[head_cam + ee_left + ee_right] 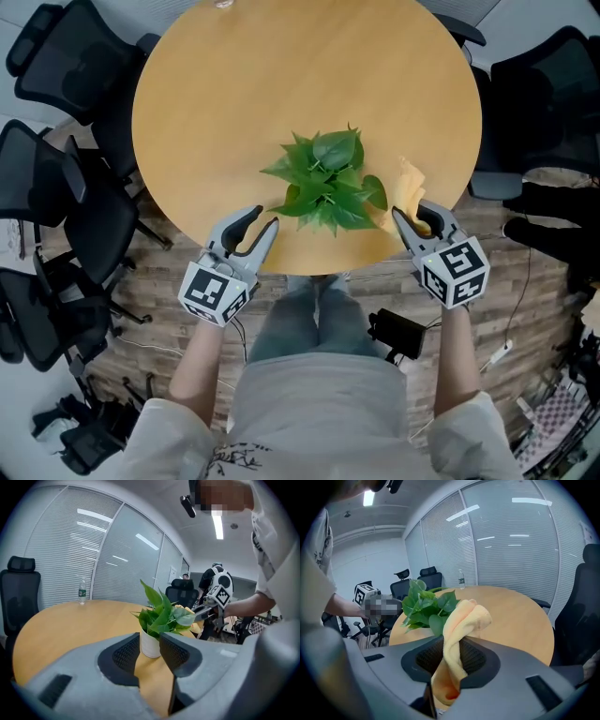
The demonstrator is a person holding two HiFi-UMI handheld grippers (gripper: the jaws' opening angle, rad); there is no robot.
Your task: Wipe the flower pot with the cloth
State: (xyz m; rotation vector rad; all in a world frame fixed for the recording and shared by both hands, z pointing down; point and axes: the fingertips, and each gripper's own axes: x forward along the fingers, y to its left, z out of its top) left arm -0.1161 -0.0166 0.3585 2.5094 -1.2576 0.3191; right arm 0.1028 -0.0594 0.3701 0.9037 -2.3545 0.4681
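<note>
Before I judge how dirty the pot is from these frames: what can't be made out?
Flower pot: head view, wholly hidden under the leaves; left gripper view, edges covered by the left gripper, surface too small to check.
Cloth: right gripper view, lower end hidden inside the right gripper.
Bottle: left gripper view, label too small.

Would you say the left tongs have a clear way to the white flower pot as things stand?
Probably yes: the left tongs, slightly open and empty, point at the flower pot across the table, and the leaves sit above the pot's wall. Nothing stands between.
</note>
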